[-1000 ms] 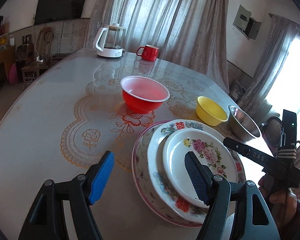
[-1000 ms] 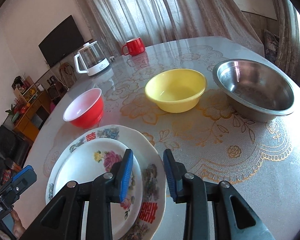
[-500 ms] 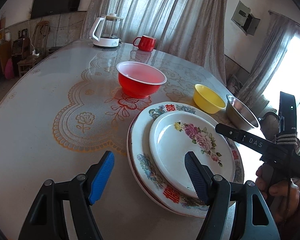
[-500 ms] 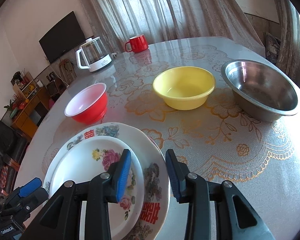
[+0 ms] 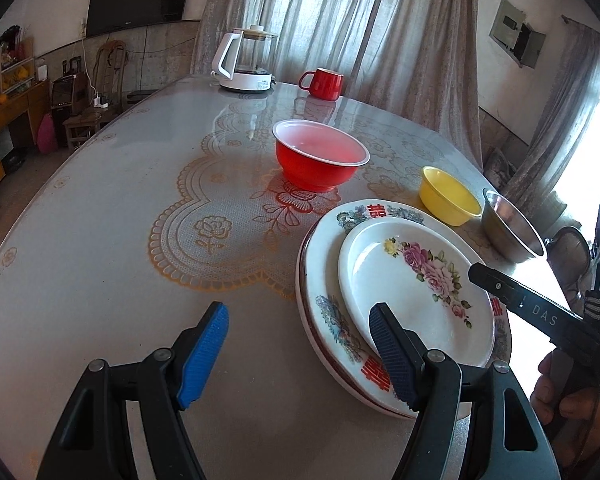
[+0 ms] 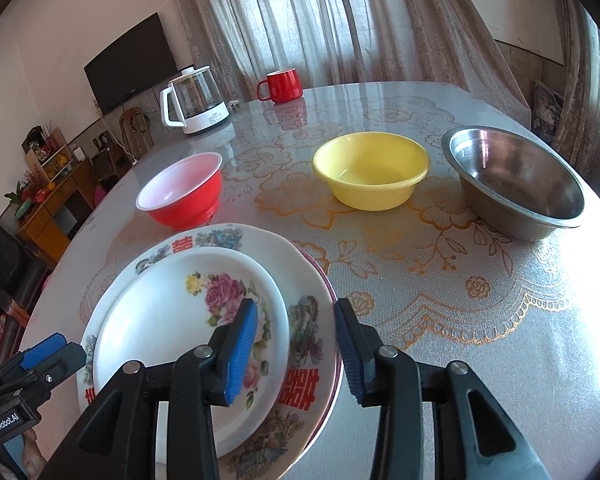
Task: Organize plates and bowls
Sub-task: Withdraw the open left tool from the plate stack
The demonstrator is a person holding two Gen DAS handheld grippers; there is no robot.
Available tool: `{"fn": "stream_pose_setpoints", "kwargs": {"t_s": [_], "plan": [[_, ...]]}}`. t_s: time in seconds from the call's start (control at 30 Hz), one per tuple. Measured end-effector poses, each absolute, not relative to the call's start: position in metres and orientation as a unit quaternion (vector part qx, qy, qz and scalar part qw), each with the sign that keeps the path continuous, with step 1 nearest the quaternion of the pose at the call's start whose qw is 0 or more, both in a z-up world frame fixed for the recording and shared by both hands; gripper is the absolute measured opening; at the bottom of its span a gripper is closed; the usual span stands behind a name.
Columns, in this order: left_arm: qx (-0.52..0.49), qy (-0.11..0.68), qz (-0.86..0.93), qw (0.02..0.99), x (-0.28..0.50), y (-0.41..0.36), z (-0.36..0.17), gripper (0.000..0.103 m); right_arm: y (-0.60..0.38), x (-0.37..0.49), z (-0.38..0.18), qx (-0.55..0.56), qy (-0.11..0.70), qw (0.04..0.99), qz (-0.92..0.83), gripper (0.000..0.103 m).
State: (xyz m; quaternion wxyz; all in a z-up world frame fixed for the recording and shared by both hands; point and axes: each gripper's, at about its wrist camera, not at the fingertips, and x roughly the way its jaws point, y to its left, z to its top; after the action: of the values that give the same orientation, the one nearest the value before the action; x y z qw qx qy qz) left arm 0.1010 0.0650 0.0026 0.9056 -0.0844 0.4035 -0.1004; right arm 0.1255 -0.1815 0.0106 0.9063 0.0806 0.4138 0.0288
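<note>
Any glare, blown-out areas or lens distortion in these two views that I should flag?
Left wrist view: the window at right is blown out, washing the steel bowl; the table edge bows. Right wrist view: daylight glares off the table at right, and black fisheye corners frame the picture.

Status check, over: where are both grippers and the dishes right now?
Left hand-held gripper open, right hand-held gripper open, both empty. Floral plate stacked on larger plate. Red bowl, yellow bowl, steel bowl separate.
</note>
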Motion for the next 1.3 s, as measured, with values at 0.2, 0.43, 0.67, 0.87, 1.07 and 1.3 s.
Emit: {"fn": "stream_pose_setpoints", "kwargs": {"t_s": [0.2, 0.43, 0.67, 0.87, 1.07, 1.3], "plan": [[-0.079, 0.4, -0.092, 0.908, 0.095, 0.065, 0.008, 0.074, -0.183, 0.114, 0.012, 0.082, 0.42, 0.903, 0.033, 0.04], [-0.069, 0.384, -0.101, 0.915, 0.087, 0.058, 0.021, 0.074, -0.19, 0.102, 0.015, 0.095, 0.422, 0.901, 0.034, 0.04], [-0.046, 0.371, -0.12, 0.92, 0.081, 0.04, 0.034, 0.074, -0.201, 0.093, 0.022, 0.109, 0.414, 0.903, 0.03, 0.04], [-0.021, 0.366, -0.142, 0.92, 0.081, 0.017, 0.041, 0.074, -0.22, 0.088, 0.027, 0.129, 0.409, 0.903, 0.018, 0.04], [0.008, 0.363, -0.166, 0.917, 0.085, -0.01, 0.045, 0.074, -0.249, 0.085, 0.028, 0.16, 0.402, 0.901, -0.013, 0.041], [0.029, 0.368, -0.194, 0.909, 0.091, -0.044, 0.045, 0.074, -0.279, 0.083, 0.028, 0.185, 0.397, 0.898, -0.041, 0.041]]}}
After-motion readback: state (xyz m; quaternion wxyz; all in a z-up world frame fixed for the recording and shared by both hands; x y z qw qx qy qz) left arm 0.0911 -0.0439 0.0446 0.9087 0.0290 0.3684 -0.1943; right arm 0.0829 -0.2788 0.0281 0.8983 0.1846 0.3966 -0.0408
